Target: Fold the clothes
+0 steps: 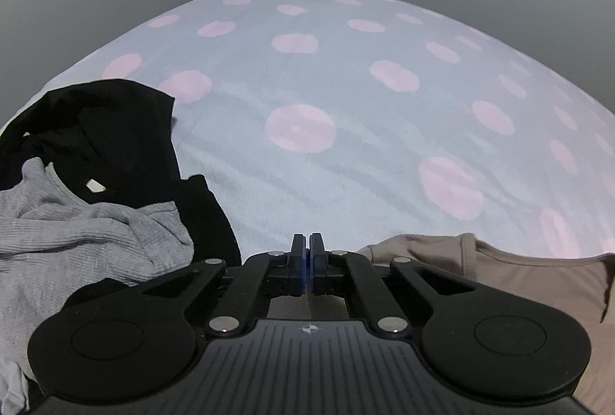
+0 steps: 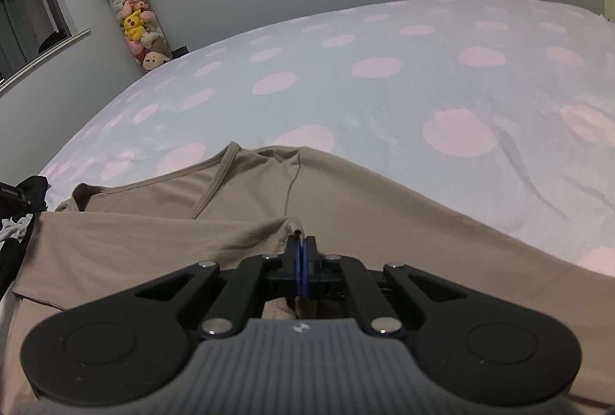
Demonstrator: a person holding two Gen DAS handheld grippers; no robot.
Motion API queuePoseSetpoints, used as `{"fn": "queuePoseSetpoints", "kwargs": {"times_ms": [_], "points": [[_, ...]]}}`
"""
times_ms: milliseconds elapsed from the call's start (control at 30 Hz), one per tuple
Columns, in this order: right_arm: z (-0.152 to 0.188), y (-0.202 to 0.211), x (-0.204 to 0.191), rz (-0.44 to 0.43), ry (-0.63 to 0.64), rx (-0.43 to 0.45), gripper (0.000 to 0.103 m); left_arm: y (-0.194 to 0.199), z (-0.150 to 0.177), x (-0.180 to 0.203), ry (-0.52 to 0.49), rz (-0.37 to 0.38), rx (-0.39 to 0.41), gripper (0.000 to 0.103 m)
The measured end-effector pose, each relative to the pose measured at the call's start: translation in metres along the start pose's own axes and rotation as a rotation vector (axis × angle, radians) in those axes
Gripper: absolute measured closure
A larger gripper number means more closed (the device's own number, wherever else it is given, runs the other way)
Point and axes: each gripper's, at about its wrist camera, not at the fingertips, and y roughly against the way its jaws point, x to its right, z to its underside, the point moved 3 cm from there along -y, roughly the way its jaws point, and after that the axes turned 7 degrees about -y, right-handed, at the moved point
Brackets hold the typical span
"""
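Polka-dot bed [image 1: 307, 100]: left hand-held gripper [image 1: 307, 242] closed, empty; right hand-held gripper [image 2: 301, 242] pinching beige garment [image 2: 384, 207].

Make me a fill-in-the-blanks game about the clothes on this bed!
1. The blanket on the bed is pale blue with big ____ spots.
2. The black garment lies partly under a ribbed ____ top.
3. The right gripper has its jaws closed on a fold of the ____ shirt.
4. The clear tube in the corner is stuffed with plush ____.

Missing words: pink; grey; beige; toys
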Motion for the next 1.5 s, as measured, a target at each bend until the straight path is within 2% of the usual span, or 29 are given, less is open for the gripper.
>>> {"fn": "queuePoseSetpoints", "kwargs": {"times_ms": [133, 167, 200, 300, 367, 433, 467, 567, 633, 733, 767, 800, 867, 900, 933, 1100, 1133, 1267, 1400, 1500], "points": [[0.000, 0.000, 0.001, 0.002, -0.016, -0.004, 0.096, 0.004, 0.006, -0.002, 0.021, -0.026, 0.018, 0.100], [-0.001, 0.001, 0.002, 0.005, -0.019, 0.001, 0.096, 0.009, 0.007, -0.005, 0.033, -0.040, 0.025, 0.093], [-0.003, 0.003, 0.002, 0.009, -0.021, 0.007, 0.095, 0.013, 0.009, -0.008, 0.040, -0.051, 0.032, 0.091], [-0.006, 0.008, 0.004, 0.018, -0.038, 0.018, 0.095, 0.031, 0.018, -0.015, 0.046, -0.063, 0.042, 0.091], [-0.006, 0.011, 0.006, 0.011, -0.066, 0.015, 0.088, 0.044, 0.027, -0.016, 0.047, -0.044, 0.039, 0.091], [-0.006, 0.016, 0.007, -0.002, -0.099, 0.013, 0.062, 0.057, 0.040, -0.009, 0.022, -0.019, 0.040, 0.091], [-0.005, 0.018, 0.007, -0.011, -0.113, 0.013, 0.059, 0.064, 0.047, -0.006, 0.010, -0.006, 0.041, 0.091], [-0.001, 0.022, 0.001, -0.034, -0.104, -0.007, 0.061, 0.082, 0.066, 0.007, -0.037, 0.033, 0.042, 0.091], [0.007, 0.022, -0.007, -0.038, -0.054, -0.024, 0.064, 0.086, 0.078, 0.020, -0.092, 0.046, 0.034, 0.091], [0.017, 0.018, -0.017, 0.044, 0.082, -0.015, 0.068, 0.080, 0.093, 0.032, -0.159, -0.002, 0.000, 0.091], [0.021, 0.016, -0.018, 0.080, 0.126, -0.016, 0.072, 0.077, 0.098, 0.036, -0.176, -0.025, -0.014, 0.091], [0.023, 0.015, -0.017, 0.095, 0.142, -0.020, 0.081, 0.073, 0.101, 0.035, -0.175, -0.040, -0.032, 0.091], [0.025, 0.016, -0.013, 0.113, 0.154, -0.028, 0.087, 0.066, 0.106, 0.034, -0.172, -0.066, -0.056, 0.091], [0.024, 0.017, -0.012, 0.119, 0.155, -0.029, 0.100, 0.063, 0.109, 0.033, -0.171, -0.078, -0.061, 0.091], [0.023, 0.019, -0.009, 0.135, 0.157, -0.027, 0.103, 0.063, 0.110, 0.033, -0.176, -0.092, -0.059, 0.091], [0.019, 0.025, 0.011, 0.157, 0.079, -0.019, 0.102, 0.069, 0.110, 0.032, -0.161, -0.118, -0.058, 0.091], [0.017, 0.030, 0.012, 0.149, 0.065, -0.009, 0.099, 0.073, 0.110, 0.032, -0.150, -0.118, -0.056, 0.091], [0.008, 0.052, 0.011, 0.116, 0.014, 0.031, 0.095, 0.107, 0.117, 0.036, -0.168, -0.135, -0.027, 0.090], [0.004, 0.071, 0.011, 0.092, -0.041, 0.045, 0.075, 0.148, 0.136, 0.039, -0.168, -0.134, -0.024, 0.085], [0.010, 0.087, 0.016, 0.090, -0.078, 0.033, 0.072, 0.173, 0.157, 0.041, -0.175, -0.131, -0.021, 0.079]]}}
